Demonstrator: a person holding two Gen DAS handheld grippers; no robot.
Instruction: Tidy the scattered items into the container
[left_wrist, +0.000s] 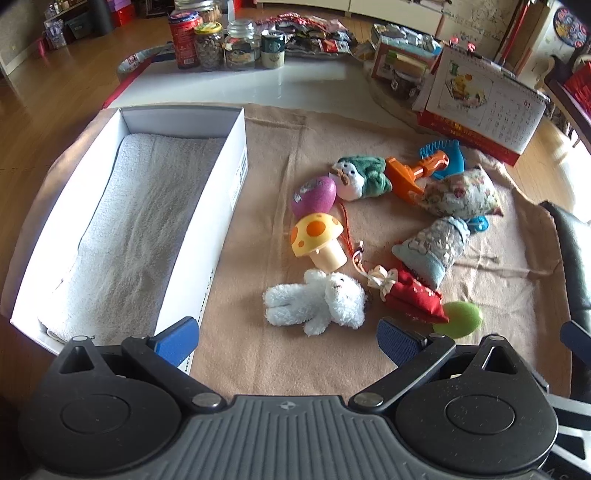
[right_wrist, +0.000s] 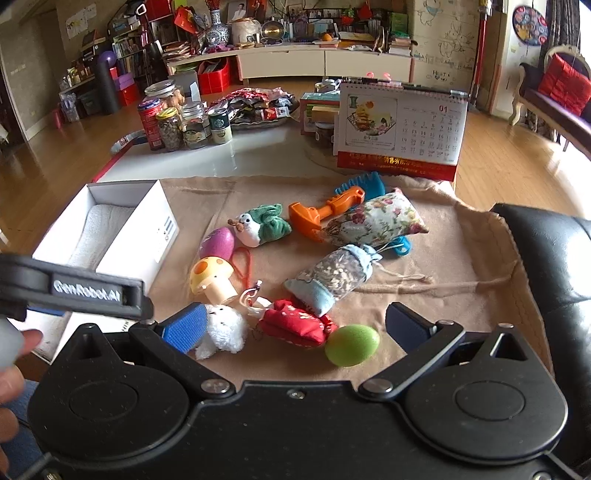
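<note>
Looking along the left gripper (left_wrist: 287, 341), its blue pads stand wide apart, pinching nothing; the white plush bear (left_wrist: 317, 301) lies just ahead at twelve o'clock, the green egg (left_wrist: 458, 319) at two, and the white box (left_wrist: 236, 155), lined with a towel (left_wrist: 136, 221), at ten. From the right wrist view, the right gripper (right_wrist: 295, 326) is likewise spread and empty, with the red pouch (right_wrist: 295, 323) between its pads at twelve, the bear against the left pad, the green egg just inside the right one, and the box far off at ten.
</note>
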